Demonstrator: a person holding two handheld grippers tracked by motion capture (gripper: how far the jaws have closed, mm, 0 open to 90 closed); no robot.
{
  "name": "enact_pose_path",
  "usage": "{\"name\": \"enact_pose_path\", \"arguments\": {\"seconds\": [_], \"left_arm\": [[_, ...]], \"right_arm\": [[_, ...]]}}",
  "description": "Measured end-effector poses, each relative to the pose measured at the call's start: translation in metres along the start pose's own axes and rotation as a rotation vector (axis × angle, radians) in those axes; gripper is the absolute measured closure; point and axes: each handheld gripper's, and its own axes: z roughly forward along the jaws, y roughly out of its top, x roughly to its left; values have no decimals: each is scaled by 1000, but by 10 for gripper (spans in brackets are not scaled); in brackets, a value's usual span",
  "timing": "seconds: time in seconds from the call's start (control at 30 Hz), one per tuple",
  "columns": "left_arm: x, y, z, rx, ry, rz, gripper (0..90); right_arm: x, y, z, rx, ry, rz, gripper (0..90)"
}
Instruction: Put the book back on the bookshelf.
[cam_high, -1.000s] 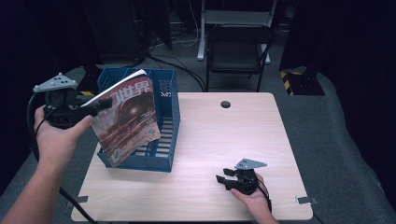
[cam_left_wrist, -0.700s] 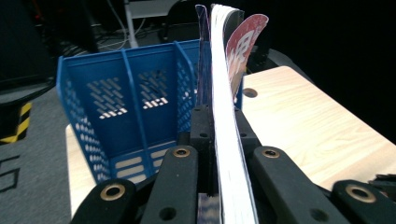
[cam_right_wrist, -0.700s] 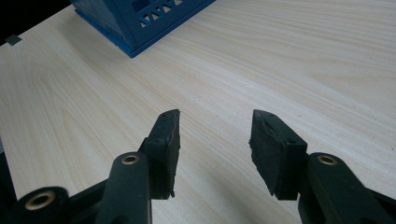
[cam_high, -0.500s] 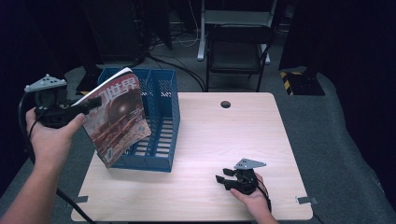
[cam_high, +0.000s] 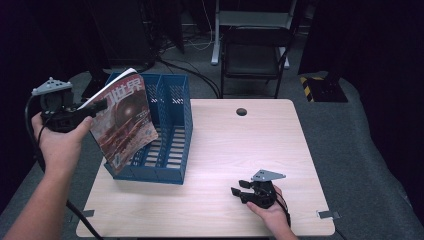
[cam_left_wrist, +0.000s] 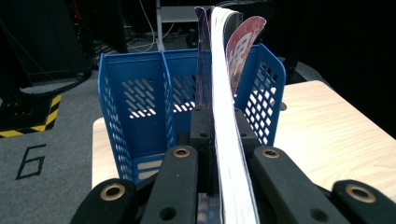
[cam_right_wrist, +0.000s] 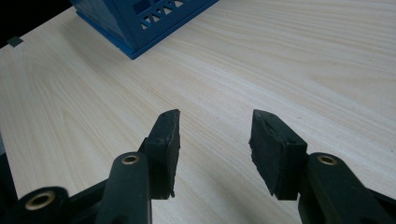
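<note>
The left gripper (cam_high: 97, 106) is held up at the table's left edge, jaws pinched tight on a magazine (cam_high: 125, 122). In the left gripper view the magazine (cam_left_wrist: 226, 121) is seen edge-on, white page block clamped between the black pads, red cover curling off to the right. The magazine is carried tilted, top corner high, lower corner hanging in front of the blue file rack (cam_high: 170, 135), over its left compartment; whether it touches the rack cannot be told. The rack is stood on the left part of the wooden table (cam_high: 240, 150), open top up, dividers seen inside (cam_left_wrist: 163, 102).

The right gripper (cam_high: 239, 192) is rested low near the table's front right, well apart from the rack, the hand (cam_high: 270, 212) wrapped behind it. Its jaws are spread partway with nothing between them, bare tabletop (cam_right_wrist: 224, 70) seen through the gap. A corner of the rack (cam_right_wrist: 135, 18) is seen ahead of it.
</note>
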Motion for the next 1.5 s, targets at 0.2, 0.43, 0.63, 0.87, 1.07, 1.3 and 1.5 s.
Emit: {"name": "enact_pose_path", "arguments": {"seconds": [0.2, 0.43, 0.63, 0.87, 1.07, 1.3, 1.5], "left_arm": [[-1, -1, 11, -1, 10, -13, 839], [-3, 2, 24, 7, 33, -13, 839], [-5, 6, 35, 6, 41, -18, 839], [-7, 7, 48, 3, 38, -27, 839], [-8, 4, 61, 12, 36, -40, 839], [-9, 2, 75, 14, 29, -49, 839], [-10, -4, 85, 31, 23, -49, 839]], "right_arm": [[0, 0, 0, -1, 1, 2, 524], [0, 0, -1, 2, 1, 1, 524], [0, 0, -2, -4, -3, 4, 524], [-1, -1, -5, -10, -3, 4, 524], [0, -3, -7, -8, -2, 7, 524], [3, -5, -11, -13, -9, -7, 524], [3, -8, -16, -23, -23, -2, 524]]}}
